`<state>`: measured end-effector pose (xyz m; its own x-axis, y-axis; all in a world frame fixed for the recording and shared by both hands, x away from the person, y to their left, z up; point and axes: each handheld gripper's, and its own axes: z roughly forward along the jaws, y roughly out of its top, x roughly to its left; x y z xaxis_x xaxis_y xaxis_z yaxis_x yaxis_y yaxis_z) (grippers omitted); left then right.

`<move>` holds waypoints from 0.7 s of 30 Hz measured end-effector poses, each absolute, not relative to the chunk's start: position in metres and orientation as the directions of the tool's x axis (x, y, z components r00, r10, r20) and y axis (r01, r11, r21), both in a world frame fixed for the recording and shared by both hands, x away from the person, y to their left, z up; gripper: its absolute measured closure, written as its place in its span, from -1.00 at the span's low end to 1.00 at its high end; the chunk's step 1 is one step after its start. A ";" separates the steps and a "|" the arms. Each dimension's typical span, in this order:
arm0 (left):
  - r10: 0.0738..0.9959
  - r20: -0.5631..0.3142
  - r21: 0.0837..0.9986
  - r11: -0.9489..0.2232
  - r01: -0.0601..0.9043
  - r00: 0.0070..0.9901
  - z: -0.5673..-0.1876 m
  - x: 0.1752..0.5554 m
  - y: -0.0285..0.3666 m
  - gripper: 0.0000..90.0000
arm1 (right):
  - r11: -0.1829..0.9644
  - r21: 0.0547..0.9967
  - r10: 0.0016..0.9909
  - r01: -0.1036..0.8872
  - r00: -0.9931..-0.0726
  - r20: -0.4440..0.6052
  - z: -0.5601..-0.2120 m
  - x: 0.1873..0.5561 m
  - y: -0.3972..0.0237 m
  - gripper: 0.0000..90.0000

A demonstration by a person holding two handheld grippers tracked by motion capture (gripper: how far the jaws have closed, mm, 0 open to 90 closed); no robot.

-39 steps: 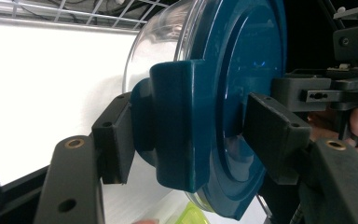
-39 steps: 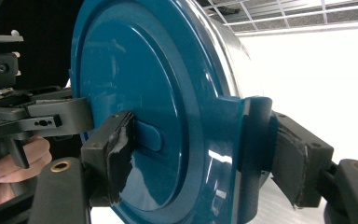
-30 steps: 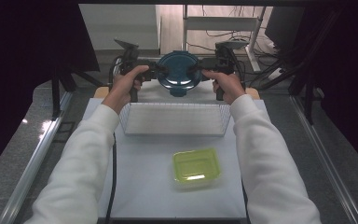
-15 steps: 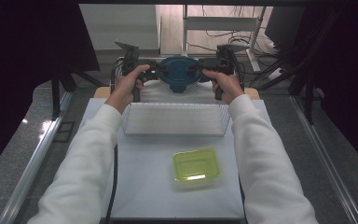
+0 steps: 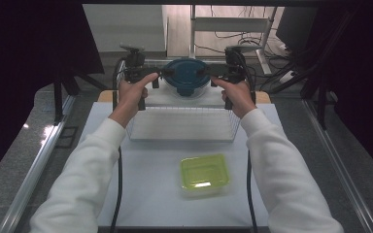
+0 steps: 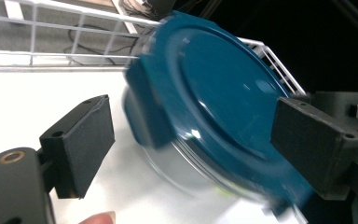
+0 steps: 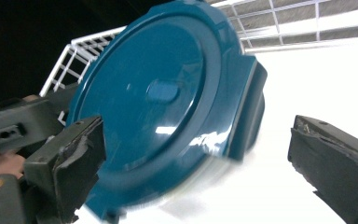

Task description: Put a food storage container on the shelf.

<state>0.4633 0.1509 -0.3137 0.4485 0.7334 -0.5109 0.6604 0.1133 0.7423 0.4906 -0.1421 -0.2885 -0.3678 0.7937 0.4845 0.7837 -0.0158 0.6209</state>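
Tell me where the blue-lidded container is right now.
In the high view, the container sits at the table's far edge, centred between the left hand-held gripper and right hand-held gripper, just beyond the wire basket.

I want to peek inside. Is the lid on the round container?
On. The blue lid covers the clear round container, side latches folded down.

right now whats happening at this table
A person in white sleeves holds a hand-held gripper in each hand, the left hand-held gripper and the right hand-held gripper meeting on opposite sides of a round container with a blue lid. It sits at the far side of a white wire basket. In both gripper views the jaws stand apart around the lid's side clasps, not closed on them. A yellow-green lidded box lies untouched nearer the person.
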 end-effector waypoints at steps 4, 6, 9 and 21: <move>0.756 -0.456 0.783 0.089 0.616 0.470 -0.314 0.438 0.159 -0.63 | 0.024 0.674 0.783 0.738 -0.433 0.446 -0.285 0.470 -0.151 -0.84; 0.743 -0.462 0.781 0.083 0.619 0.484 -0.317 0.425 0.164 -0.62 | 0.067 0.701 0.778 0.710 -0.477 0.408 -0.286 0.458 -0.156 -0.83; 0.751 -0.414 0.797 0.026 0.603 0.515 -0.324 0.403 0.169 -0.59 | 0.113 0.744 0.770 0.658 -0.531 0.353 -0.288 0.439 -0.166 -0.74; 0.718 -0.396 0.788 -0.055 0.614 0.573 -0.380 0.317 0.178 -0.58 | 0.221 0.809 0.708 0.545 -0.660 0.251 -0.339 0.349 -0.206 -0.53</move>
<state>0.3175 0.1784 -0.3805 0.5727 0.7177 -0.3962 0.6138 -0.0550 0.7876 0.3486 -0.2057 -0.3395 -0.6603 0.7077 0.2512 0.5449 0.2214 0.8088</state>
